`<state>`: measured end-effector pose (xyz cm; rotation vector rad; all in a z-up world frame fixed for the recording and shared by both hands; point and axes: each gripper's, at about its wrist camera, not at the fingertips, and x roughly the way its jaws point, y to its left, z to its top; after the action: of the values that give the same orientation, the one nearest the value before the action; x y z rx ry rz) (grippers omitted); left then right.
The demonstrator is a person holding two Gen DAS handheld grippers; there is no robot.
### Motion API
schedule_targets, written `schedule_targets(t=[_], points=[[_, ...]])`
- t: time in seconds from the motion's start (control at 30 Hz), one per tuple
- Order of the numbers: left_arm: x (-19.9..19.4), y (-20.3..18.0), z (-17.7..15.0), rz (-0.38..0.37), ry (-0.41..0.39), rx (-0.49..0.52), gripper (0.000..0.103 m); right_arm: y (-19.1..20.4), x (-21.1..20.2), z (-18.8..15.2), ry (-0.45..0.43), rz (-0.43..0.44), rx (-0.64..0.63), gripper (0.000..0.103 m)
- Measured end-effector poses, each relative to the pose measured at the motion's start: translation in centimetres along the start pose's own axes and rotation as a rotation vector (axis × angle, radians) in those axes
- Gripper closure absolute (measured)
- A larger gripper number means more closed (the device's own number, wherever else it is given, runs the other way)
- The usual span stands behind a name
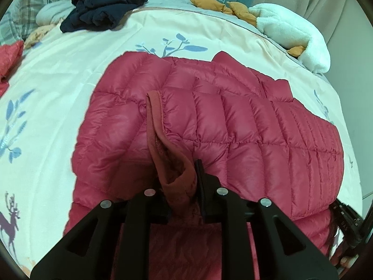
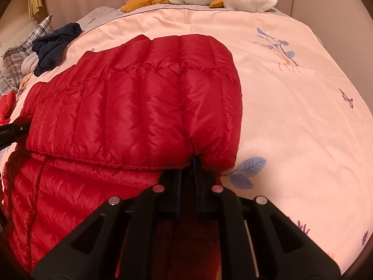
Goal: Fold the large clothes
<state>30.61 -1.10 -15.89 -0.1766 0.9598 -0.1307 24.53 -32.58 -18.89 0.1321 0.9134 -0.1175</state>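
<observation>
A red quilted down jacket (image 1: 209,121) lies spread on the bed, with one layer folded over another. My left gripper (image 1: 184,182) is shut on the jacket's collar or hem band (image 1: 160,135), which stands up in a loop in front of the camera. In the right wrist view the same jacket (image 2: 130,107) fills the left half. My right gripper (image 2: 188,165) is shut on a puckered edge of the folded-over layer near its right corner. The left gripper's black body (image 2: 11,133) shows at the far left edge there.
A pink patterned duvet (image 2: 291,107) covers the bed. A dark navy garment pile (image 1: 105,7) and plaid pillows (image 1: 35,4) lie at the back left. A white plush toy with orange feet (image 1: 291,30) sits at the back right. Another red garment (image 1: 9,56) lies at the left edge.
</observation>
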Motion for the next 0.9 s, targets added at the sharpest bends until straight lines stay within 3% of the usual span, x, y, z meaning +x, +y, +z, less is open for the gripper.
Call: schedule_targets(t=[0.13,0.2,0.37,0.67,0.9], points=[[-1.0,0.5,-0.2,0.000,-0.005,0.007,0.079,-0.5,-0.9,-0.2,-0.002,0.015,0.023,0.080],[-1.3,0.8,-0.3,0.007,-0.004,0.014,0.070,-1.0,-1.5,-0.4,-0.002,0.029,0.036,0.073],[-2.1,1.7,0.1,0.023,-0.019,0.014,0.070,-2.2,-2.6,-0.6,-0.014,0.031,0.046,0.059],[-4.0,1.5,0.4,0.080,-0.099,0.038,0.070,-2.3,-6.7,0.3,-0.147,0.067,0.034,0.057],[-5.2,-0.9,0.2,0.060,-0.160,0.130,0.070,-0.6,-5.8,2.5,-0.146,0.055,-0.006,0.057]])
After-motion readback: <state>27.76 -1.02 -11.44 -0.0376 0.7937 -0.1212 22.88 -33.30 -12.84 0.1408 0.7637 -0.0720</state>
